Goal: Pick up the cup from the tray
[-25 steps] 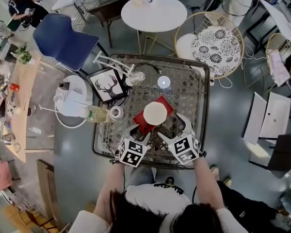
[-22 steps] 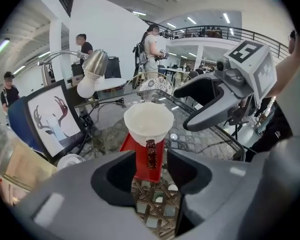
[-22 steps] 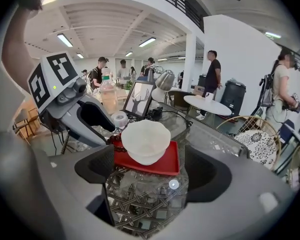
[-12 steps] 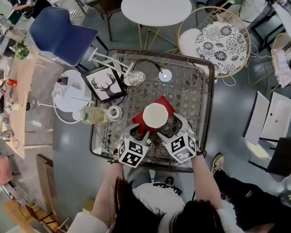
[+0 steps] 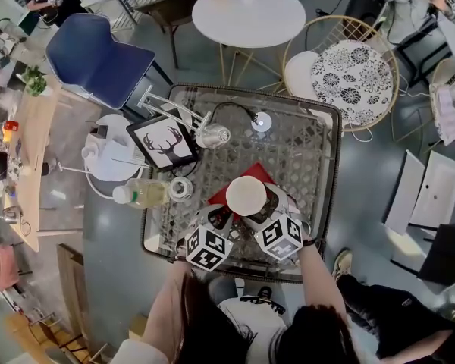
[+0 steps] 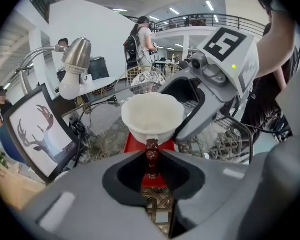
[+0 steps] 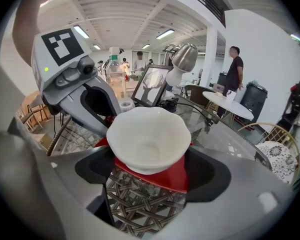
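A white cup with a scalloped rim stands over a red tray on the woven table. In the right gripper view the cup sits between my right gripper's jaws, which press on its lower sides, with the tray beneath. My right gripper is at the cup's near right. My left gripper is at its near left. In the left gripper view, the left gripper is shut on a dark red patterned edge of the tray, just below the cup.
On the woven glass-topped table are a deer picture, a metal desk lamp, a plastic bottle, a small jar and a round white puck. A blue chair and patterned chair stand behind.
Both grippers have drawn in on the cup and tray. The right gripper's jaws now flank the cup closely, and the cup looks larger and nearer.
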### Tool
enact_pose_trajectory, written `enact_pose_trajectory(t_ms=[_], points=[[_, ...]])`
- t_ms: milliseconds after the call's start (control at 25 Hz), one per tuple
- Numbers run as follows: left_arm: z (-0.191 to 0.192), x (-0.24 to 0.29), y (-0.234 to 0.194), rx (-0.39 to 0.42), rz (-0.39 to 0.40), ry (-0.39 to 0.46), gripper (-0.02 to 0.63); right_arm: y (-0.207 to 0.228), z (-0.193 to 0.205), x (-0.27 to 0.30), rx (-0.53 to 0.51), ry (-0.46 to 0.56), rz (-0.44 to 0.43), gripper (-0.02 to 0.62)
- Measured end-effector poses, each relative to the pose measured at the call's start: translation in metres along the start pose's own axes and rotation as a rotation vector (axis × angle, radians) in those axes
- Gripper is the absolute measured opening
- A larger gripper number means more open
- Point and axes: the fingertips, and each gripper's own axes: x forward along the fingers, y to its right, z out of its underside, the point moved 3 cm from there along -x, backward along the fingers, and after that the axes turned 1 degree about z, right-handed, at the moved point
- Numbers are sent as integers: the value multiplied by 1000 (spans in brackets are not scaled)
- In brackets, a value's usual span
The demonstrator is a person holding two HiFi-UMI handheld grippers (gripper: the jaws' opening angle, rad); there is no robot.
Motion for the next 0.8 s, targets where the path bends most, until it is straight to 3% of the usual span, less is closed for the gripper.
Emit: enact_pose_trajectory(t_ms=[800], points=[[-24, -8, -12, 69, 41, 103, 66, 16, -10, -10, 50, 64, 39, 442]])
